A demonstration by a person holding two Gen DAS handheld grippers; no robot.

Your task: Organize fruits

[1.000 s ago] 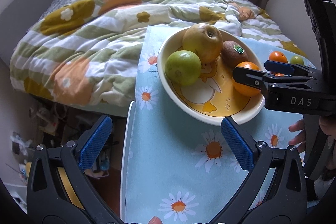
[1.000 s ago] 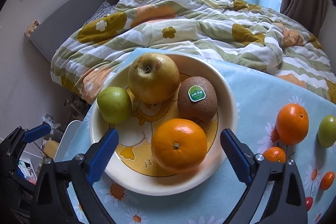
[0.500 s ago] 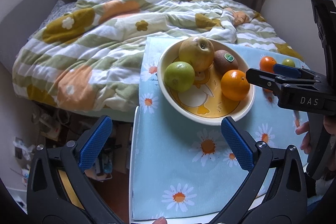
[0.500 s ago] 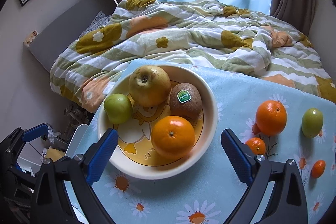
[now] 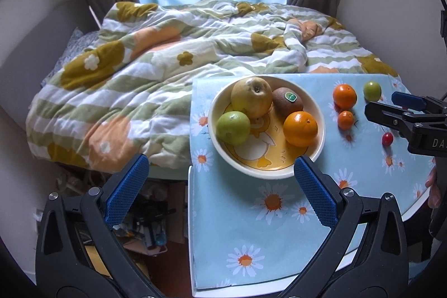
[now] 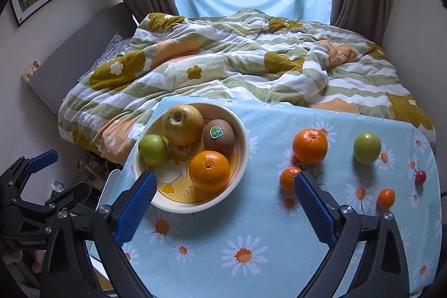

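Both views pulled back since 1 s ago — bowl (image 6: 240, 130) now smaller, centre-left of frame, on the table (image 6: 251, 256). My right tool (image 6: 223, 203) and left tool (image 5: 220, 186) gape wide, gripping nothing. Loose orange (image 6: 310, 146) mid-right, outside bowl.
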